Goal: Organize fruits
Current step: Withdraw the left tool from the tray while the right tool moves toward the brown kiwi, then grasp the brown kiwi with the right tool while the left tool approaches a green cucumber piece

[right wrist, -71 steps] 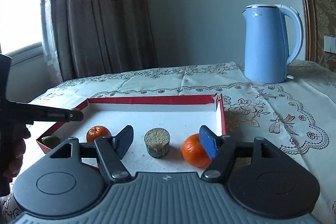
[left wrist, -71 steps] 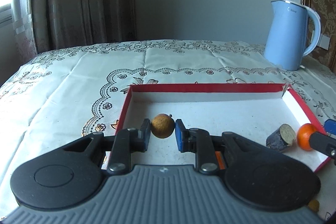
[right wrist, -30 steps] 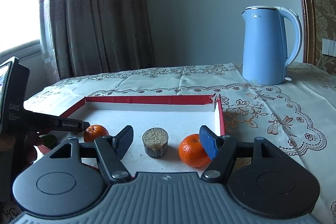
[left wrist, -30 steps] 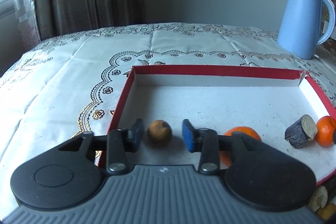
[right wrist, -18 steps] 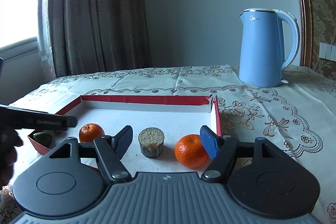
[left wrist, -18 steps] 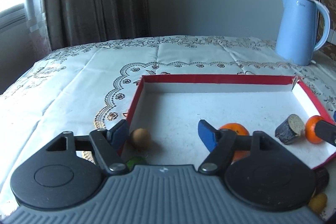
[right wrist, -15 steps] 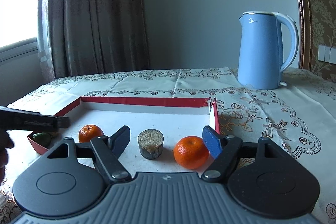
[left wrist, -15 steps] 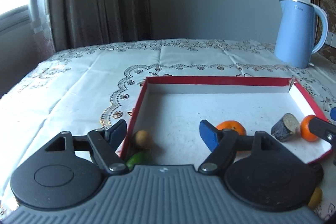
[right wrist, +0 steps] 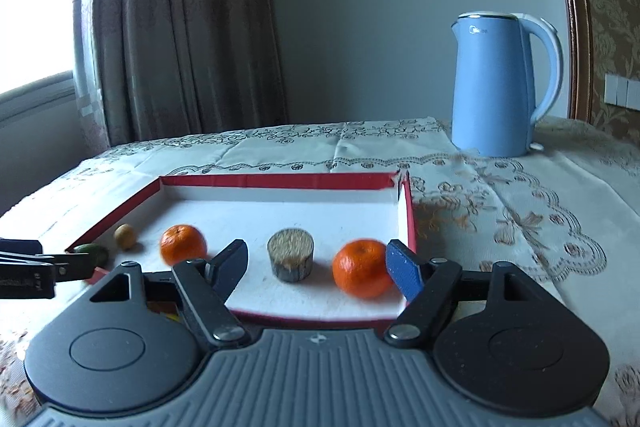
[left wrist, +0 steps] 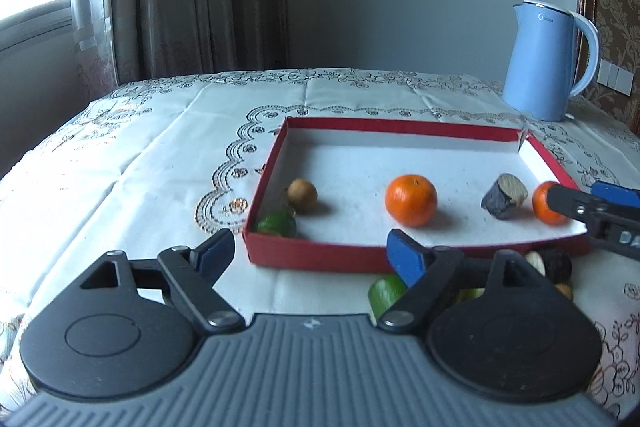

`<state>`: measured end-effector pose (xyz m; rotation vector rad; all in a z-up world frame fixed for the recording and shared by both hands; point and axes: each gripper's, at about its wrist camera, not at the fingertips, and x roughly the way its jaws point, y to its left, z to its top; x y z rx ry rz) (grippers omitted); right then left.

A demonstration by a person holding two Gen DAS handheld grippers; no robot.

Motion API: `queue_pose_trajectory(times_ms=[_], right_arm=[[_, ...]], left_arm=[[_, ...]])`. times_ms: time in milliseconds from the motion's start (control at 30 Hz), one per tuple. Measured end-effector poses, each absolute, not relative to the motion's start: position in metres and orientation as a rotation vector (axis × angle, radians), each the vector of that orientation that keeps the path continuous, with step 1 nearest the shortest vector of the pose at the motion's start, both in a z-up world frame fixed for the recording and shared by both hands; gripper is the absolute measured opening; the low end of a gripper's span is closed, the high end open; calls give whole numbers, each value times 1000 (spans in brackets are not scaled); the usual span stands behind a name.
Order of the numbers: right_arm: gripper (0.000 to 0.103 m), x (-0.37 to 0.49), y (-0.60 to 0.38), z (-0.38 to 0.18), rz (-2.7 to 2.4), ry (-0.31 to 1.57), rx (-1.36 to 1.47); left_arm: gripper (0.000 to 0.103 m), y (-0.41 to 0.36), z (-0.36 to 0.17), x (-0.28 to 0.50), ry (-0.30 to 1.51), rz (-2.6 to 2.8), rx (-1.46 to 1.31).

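The left gripper (left wrist: 310, 253) hangs spread wide and empty just outside the near wall of the red tray (left wrist: 320, 253) on the desk (left wrist: 132, 167). In the tray lie a small brown fruit (left wrist: 302, 195), a green fruit (left wrist: 276, 223) in the near-left corner, two oranges and a cut stub (left wrist: 505, 195). The right gripper (right wrist: 316, 269) – also spread, holding nothing – brackets the stub, with one orange (right wrist: 362, 273) by its right finger.

Black hinged left gripper (left wrist: 308, 253) and right gripper (right wrist: 316, 265), blue-padded fingertips (left wrist: 404, 259), silver pivot screws, round black discs, ribbed grey housing with small logo.
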<state>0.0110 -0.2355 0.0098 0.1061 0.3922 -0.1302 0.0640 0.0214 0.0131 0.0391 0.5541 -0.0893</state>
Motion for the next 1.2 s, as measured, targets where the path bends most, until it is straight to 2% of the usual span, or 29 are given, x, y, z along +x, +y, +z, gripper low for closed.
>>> queue_pose_trajectory(times_ms=[433,700,867,1000,1200], right_arm=[[76,-44,-232,5,-163,437,30],[76,-47,-219,0,-117,467,3],[65,-41,-202,-3,-96,478,-40],[60,-40,-196,-5,-62,513,-19],[45,-28,-190,-12,-58,568,13]], left_arm=[[83,30,0,58,577,-91,-9],[83,35,-1,56,576,-97,-23],[83,38,-3,55,579,-94,-30],[83,39,-3,54,578,-95,-34],[84,38,-5,53,574,-100,-28]])
